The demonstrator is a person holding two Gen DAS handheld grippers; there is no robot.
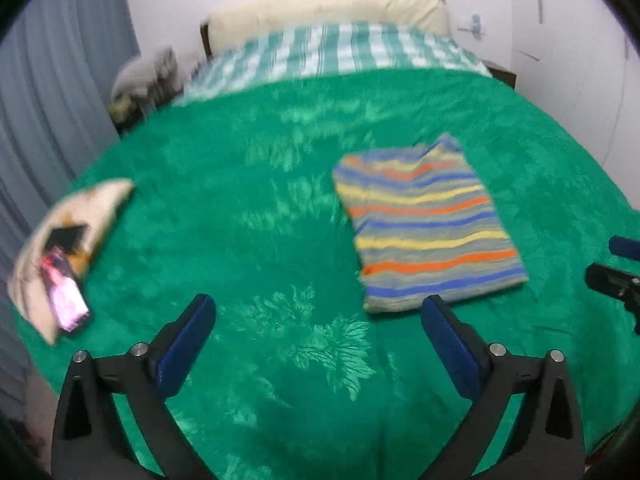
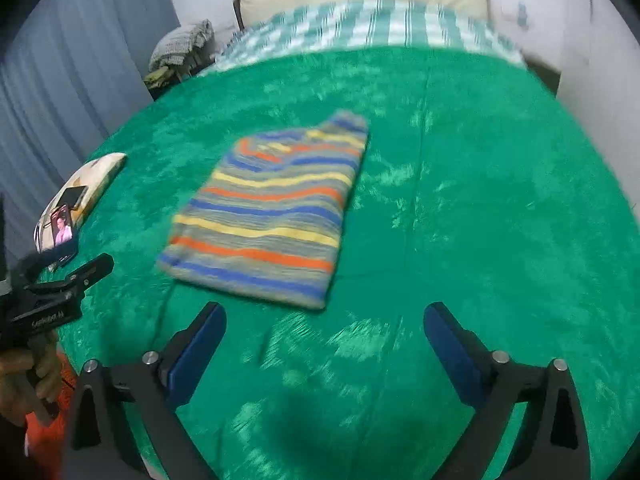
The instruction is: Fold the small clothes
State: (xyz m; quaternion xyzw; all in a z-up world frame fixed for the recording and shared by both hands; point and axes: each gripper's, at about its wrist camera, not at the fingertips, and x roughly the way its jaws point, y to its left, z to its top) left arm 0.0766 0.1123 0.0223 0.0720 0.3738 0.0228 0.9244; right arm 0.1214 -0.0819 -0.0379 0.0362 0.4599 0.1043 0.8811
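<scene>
A folded striped garment [image 1: 428,224], grey with blue, yellow and orange bands, lies flat on the green bedspread [image 1: 260,208]. It also shows in the right wrist view [image 2: 272,216]. My left gripper [image 1: 318,310] is open and empty, held above the bedspread just near and left of the garment's near edge. My right gripper [image 2: 324,316] is open and empty, just near the garment's near right corner. The left gripper shows at the left edge of the right wrist view [image 2: 76,280]. The right gripper shows at the right edge of the left wrist view [image 1: 616,268].
A small cream pillow [image 1: 80,224] with a lit phone [image 1: 66,292] on it lies at the bed's left edge. A striped teal sheet [image 1: 332,52] and a cream pillow [image 1: 328,12] are at the head. Grey curtains [image 1: 48,92] hang left; a white wall [image 1: 580,60] is right.
</scene>
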